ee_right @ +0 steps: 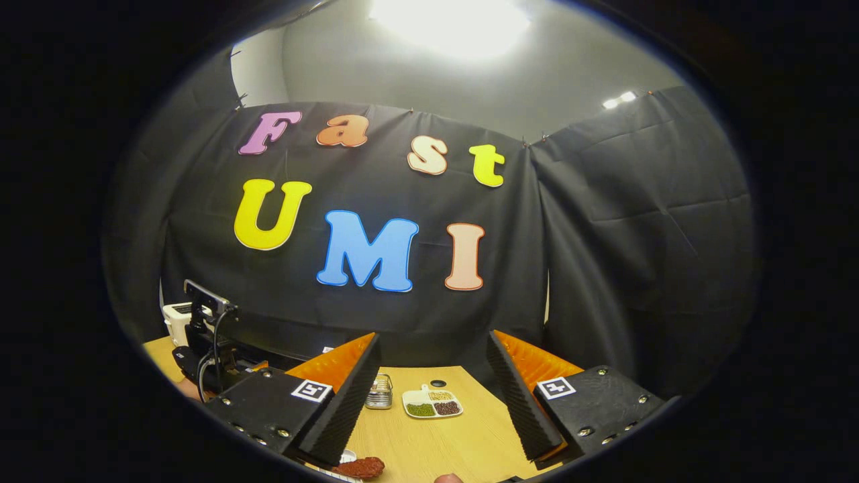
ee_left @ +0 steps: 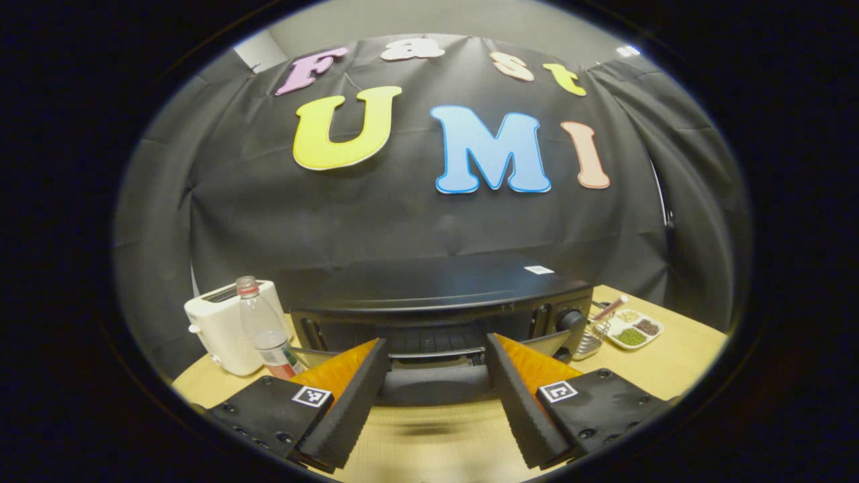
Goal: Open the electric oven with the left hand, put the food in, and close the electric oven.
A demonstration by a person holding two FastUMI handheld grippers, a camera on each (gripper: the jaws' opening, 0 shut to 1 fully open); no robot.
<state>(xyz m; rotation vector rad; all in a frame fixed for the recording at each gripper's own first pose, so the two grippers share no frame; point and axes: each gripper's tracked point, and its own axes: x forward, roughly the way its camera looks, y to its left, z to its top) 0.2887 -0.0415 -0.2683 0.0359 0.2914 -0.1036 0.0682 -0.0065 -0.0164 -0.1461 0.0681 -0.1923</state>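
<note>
**Oven door down, food not yet in**

Oven [ee_left: 436, 315] sits straight ahead of my left gripper [ee_left: 436, 402], whose jaws stand apart and hold nothing. Its door [ee_left: 433, 384] appears to lie lowered between them, so I judge the opening step done. My right gripper [ee_right: 433, 396] is also spread and empty above the table [ee_right: 456, 443]; the reddish food [ee_right: 362, 467] rests on a plate at the near edge, just below one finger. Loading and closing remain. Farther off stand a bottle [ee_left: 268, 329], a white toaster [ee_left: 221, 329] and a sectioned dish [ee_right: 433, 404]. A white sticker [ee_left: 539, 270] on the oven top is too small to read.
</note>
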